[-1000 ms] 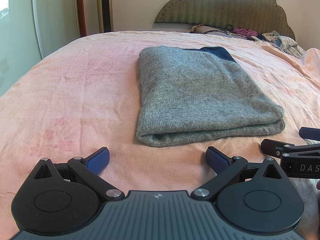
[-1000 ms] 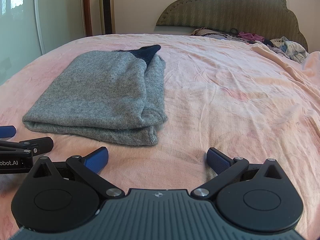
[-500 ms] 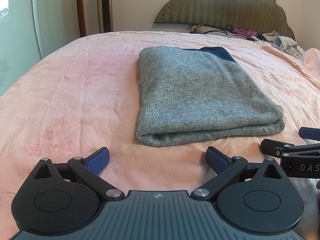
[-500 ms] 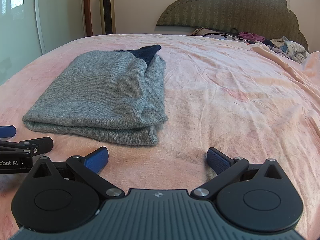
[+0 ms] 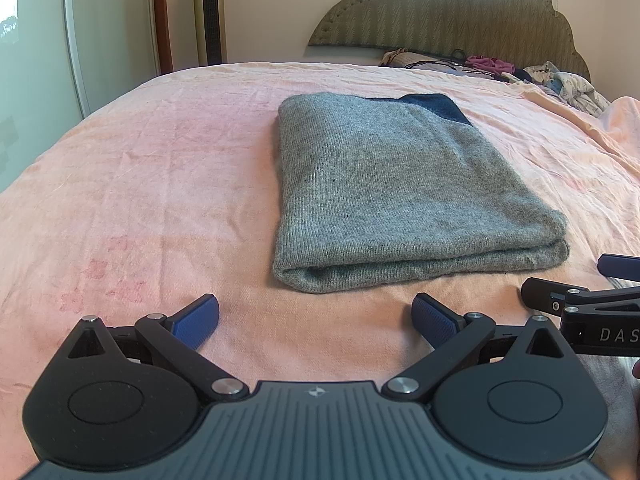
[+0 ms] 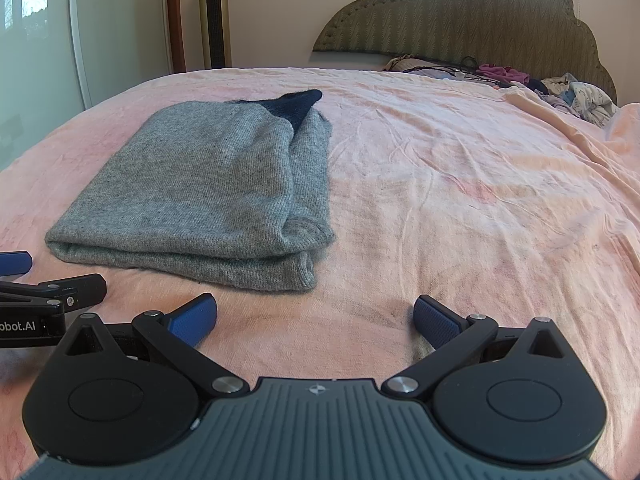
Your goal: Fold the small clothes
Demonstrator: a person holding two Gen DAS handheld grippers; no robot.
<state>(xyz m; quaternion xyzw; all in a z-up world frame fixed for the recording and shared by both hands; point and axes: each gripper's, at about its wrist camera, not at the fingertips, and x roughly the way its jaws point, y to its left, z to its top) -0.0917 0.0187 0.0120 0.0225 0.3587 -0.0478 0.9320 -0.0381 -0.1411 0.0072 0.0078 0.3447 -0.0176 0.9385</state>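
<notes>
Left wrist view looks along the left gripper [image 5: 315,314], whose two blue-padded fingers [image 5: 196,318] stand spread wide with nothing between them, low over the pink bedsheet [image 5: 140,184]. Just ahead of the fingertips and slightly to the right lies the grey knit garment [image 5: 384,188], folded into a thick rectangle with its rounded fold edge facing the camera and a dark blue patch [image 5: 436,105] showing at its far right corner. The garment rests flat on the bed, touching neither gripper. At the right edge of this view the other tool's black arm and one blue pad come in, close beside the garment's near right corner but apart from it. Right wrist view shows the right gripper [image 6: 315,314] likewise spread wide and holding nothing, its pads over bare sheet, with the folded garment ahead and to the left; from this side the stacked layers at its right edge are visible, and the dark blue part peaks at the far end. Beyond the bed stand a padded olive headboard [image 5: 448,12] with a heap of loose clothes [image 5: 560,82] at its foot, a tall gold tower fan [image 5: 209,12] and a pale wardrobe door [image 5: 112,28].
</notes>
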